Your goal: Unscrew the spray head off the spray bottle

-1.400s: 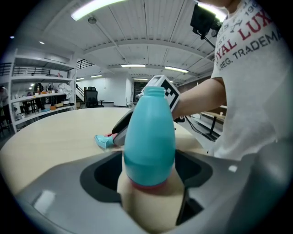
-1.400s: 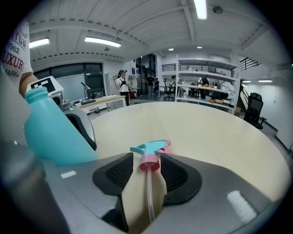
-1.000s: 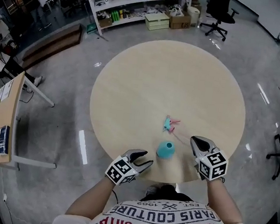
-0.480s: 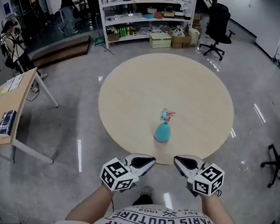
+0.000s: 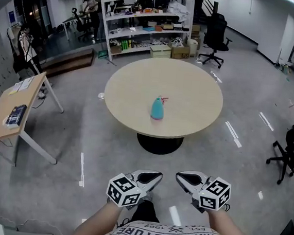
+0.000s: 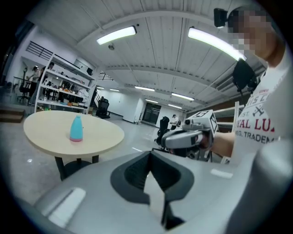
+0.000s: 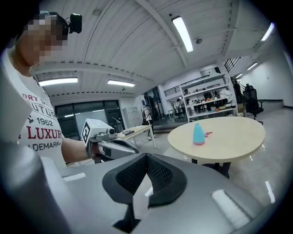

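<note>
We stand back from the round surface (image 5: 191, 87) and hold both claws low in front of our body, over the floor and well apart from the near edge. The left claw (image 5: 155, 178) is pressed together with nothing between its jaws. The right claw (image 5: 180, 177) is pressed together too, and just as empty. Their tips angle in toward one another.

The blue bottle (image 5: 157, 108) stands upright close to the middle of the surface, a little toward the near edge. The pink spray head (image 5: 164, 98) lies just beside it on the far side, and we cannot tell whether the two touch.

With the head off the neck, we judge the unscrewing done. That would explain the empty claws held away. The bottle likely stands upright so its open neck spills nothing.
</note>
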The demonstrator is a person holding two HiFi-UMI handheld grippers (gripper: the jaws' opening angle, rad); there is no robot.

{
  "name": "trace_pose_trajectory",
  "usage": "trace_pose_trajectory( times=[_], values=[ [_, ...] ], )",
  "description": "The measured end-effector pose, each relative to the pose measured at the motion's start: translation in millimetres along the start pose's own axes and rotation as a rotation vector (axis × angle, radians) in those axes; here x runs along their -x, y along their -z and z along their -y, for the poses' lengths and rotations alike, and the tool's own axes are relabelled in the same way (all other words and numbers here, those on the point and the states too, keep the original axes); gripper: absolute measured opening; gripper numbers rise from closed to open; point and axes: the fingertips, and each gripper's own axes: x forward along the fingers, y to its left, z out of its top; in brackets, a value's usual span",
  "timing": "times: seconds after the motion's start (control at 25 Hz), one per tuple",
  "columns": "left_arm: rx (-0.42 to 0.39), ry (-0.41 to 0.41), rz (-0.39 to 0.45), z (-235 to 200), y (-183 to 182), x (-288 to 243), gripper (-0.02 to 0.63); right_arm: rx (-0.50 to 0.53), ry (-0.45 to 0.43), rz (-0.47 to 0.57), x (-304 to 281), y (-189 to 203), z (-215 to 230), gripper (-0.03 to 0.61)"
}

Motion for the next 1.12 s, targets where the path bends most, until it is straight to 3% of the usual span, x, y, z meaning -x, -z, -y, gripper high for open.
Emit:
trace_pose_trajectory(
  times=[0.2, 0.44, 1.12],
  values=[
    [-0.028, -0.018, 0.018, 52.1, -11.8, 22.1, 0.002, 0.031, -0.019, 0.030, 33.0, -7.6, -45.3, 0.002],
    [-0.056, -0.028, 0.032, 83.6, -18.8, 32.9, 0.002, 0.057, -0.037, 0.046, 51.2, -9.2, -71.5, 0.002],
    [-0.095, -0.071, 0.014, 101.0, -18.0, 46.0, 0.002, 0.081, -0.048, 0.067, 59.1, -11.0, -90.7, 0.002]
  ],
)
